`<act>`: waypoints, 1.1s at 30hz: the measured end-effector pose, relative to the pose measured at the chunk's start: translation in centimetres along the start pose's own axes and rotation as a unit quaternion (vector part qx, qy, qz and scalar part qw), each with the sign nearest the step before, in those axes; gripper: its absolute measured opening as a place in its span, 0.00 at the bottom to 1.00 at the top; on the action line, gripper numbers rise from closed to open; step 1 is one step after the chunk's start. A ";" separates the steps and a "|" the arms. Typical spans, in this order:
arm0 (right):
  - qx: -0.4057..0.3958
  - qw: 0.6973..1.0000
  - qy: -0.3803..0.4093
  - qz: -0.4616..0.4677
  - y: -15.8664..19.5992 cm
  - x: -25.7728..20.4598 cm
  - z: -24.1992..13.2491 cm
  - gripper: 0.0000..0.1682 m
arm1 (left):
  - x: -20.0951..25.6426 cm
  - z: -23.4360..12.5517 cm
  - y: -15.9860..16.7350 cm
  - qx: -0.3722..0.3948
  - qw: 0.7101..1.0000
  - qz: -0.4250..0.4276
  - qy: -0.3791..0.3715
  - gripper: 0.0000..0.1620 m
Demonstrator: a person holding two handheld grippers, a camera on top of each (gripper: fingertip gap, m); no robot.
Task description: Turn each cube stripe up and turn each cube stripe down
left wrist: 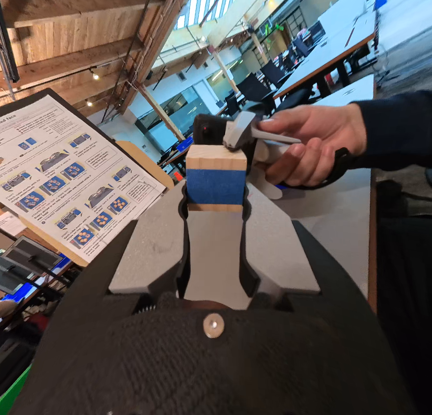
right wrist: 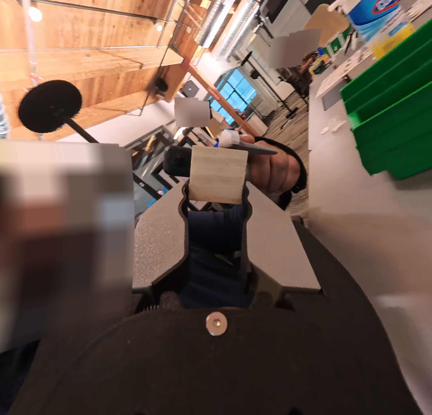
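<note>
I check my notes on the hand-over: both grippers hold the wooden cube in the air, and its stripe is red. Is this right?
Not quite: the stripe is blue, as the left wrist view shows. The rest stands: the left gripper and the right gripper both hold the wooden cube in the air.

One striped wooden cube (left wrist: pixel 216 178), two grippers, one instruction sheet (left wrist: pixel 70 177).

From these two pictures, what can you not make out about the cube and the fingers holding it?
- Wooden cube, left wrist view: its far face is hidden by its own body, and the side faces by the left fingers.
- Blue stripe: absent from the right wrist view, where only a plain face shows.
- Right gripper: motion blur hides whether its pads touch the cube.
- Other cubes: out of frame.
</note>
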State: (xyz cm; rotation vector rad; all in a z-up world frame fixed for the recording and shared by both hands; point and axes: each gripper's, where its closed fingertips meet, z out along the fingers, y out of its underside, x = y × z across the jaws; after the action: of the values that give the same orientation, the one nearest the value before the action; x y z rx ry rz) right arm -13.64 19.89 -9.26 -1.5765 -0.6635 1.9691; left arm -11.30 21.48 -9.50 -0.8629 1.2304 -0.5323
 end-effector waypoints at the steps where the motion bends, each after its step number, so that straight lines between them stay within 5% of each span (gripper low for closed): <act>1: -0.002 1.000 0.013 -0.008 0.0 0.2 0.0 0.26 | 0.0 0.0 0.2 -0.006 1.000 0.003 0.000 0.27; 16: -0.049 0.991 0.107 -0.068 1.0 2.0 -0.4 0.25 | 0.8 0.1 2.4 -0.050 0.999 -0.006 0.013 0.27; 23: -0.006 0.981 0.149 -0.122 -1.8 -0.4 -3.8 0.25 | 0.0 0.2 1.7 -0.051 0.998 -0.038 -0.019 0.30; 27: 0.050 0.955 0.236 -0.171 -4.8 -1.6 -9.6 0.26 | -1.6 -0.4 2.2 -0.066 0.996 -0.053 -0.039 0.28; 33: 0.150 0.824 0.511 -0.194 -7.6 -1.7 -26.7 0.26 | -3.8 -1.6 3.0 -0.096 0.991 -0.048 -0.076 0.29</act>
State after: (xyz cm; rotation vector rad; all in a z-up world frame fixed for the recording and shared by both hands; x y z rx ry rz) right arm 13.57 25.76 -8.31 -1.7954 -0.1674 0.6747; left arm -14.12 25.68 -9.87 -1.1109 1.1156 -0.4207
